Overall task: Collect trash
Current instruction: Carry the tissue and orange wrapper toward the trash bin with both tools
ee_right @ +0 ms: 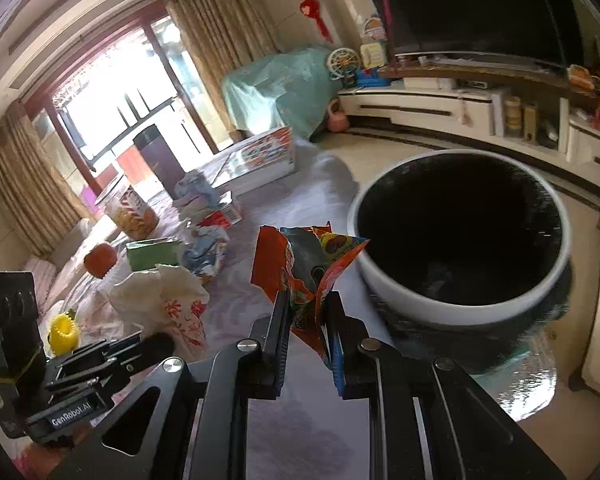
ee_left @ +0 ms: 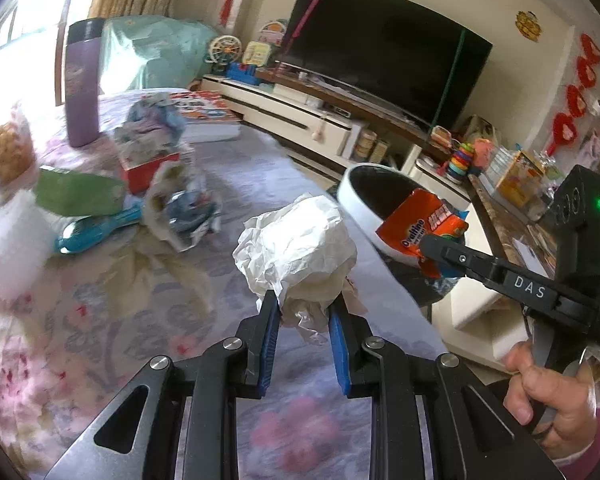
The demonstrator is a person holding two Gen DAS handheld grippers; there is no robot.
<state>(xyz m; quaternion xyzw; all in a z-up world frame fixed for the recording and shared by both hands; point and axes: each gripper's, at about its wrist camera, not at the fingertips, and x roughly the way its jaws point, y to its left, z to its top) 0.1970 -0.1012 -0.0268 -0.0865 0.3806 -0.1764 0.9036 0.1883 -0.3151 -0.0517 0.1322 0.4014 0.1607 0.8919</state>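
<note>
Crumpled white paper wad [ee_left: 296, 240] & torn orange wrapper [ee_right: 300, 276], both lifted.

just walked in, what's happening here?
A person is clearing trash off a cluttered table with two handheld grippers. The left gripper is shut on a crumpled white paper wad. The right gripper is shut on an orange Ovaltine wrapper, held beside the rim of the white bin with a black liner. Neither piece is in the bin yet. More wrappers remain on the table.

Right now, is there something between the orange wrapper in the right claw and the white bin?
Nothing visible blocks it. The right claw holds the orange wrapper just beside the white bin, whose dark mouth is open.
</note>
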